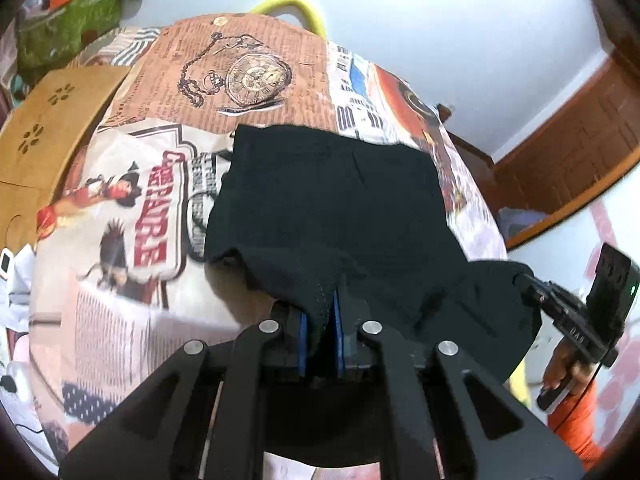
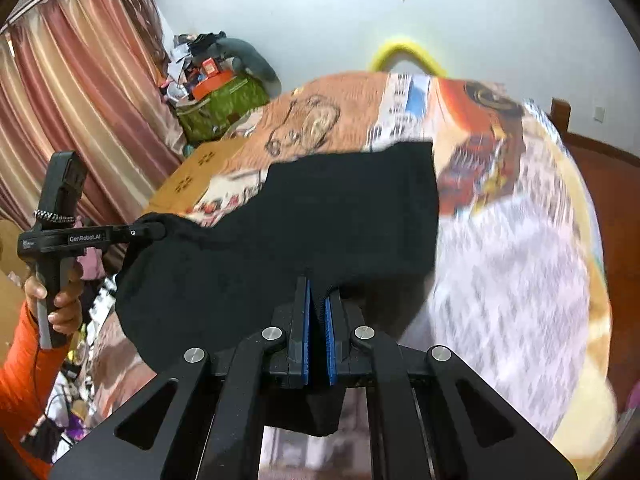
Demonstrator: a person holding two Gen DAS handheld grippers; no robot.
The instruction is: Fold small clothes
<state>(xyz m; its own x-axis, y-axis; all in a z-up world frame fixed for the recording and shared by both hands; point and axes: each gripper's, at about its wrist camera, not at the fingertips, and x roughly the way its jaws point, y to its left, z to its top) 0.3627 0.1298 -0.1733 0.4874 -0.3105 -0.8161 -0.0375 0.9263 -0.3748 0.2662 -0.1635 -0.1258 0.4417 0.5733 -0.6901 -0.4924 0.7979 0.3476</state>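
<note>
Spread over the bed, a cartoon-print sheet (image 1: 120,208) carries the black garment (image 1: 332,208), its far part lying flat. The left gripper (image 1: 320,320) and right gripper (image 2: 318,308) each pinch a near edge, raised off the sheet. This looks like the first fold; next, probably carry both edges forward onto the far hem.

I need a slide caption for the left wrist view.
Left gripper lifts black garment hem above printed bedsheet.
</note>
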